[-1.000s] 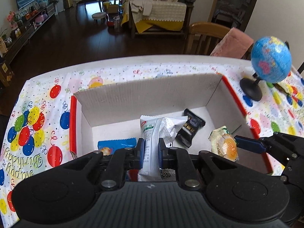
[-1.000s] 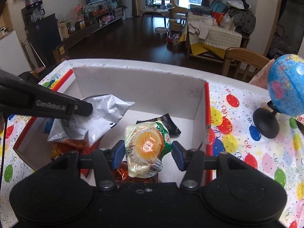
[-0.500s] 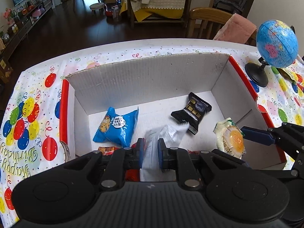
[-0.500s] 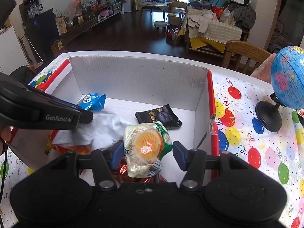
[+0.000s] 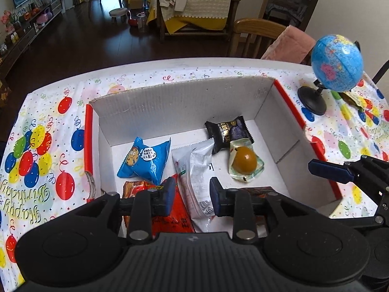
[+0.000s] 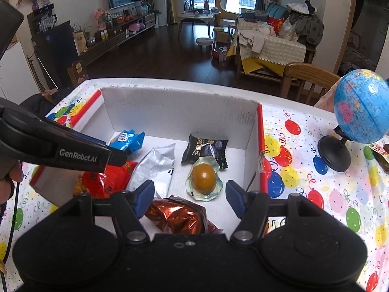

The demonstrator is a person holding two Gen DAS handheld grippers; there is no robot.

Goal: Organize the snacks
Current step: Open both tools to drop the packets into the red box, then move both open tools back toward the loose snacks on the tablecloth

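A white cardboard box with red sides holds several snacks. My left gripper hangs over its near edge, jaws opening. The silver-white packet lies loose on the box floor below them. My right gripper is also over the box, jaws opening wide. The clear egg packet rests on the floor beyond them, untouched. Around it lie a blue cookie packet, a black packet, a red packet and a copper foil packet. A finger of the left gripper crosses the right wrist view.
The box stands on a table under a balloon-print cloth. A small blue globe on a black stand sits to the right of the box, with another packet behind it. A wooden chair stands beyond the table.
Both grippers have let go. The silver-white packet dropped from the left jaws and the egg packet from the right jaws; both now lie on the box floor. Both pairs of jaws have widened.
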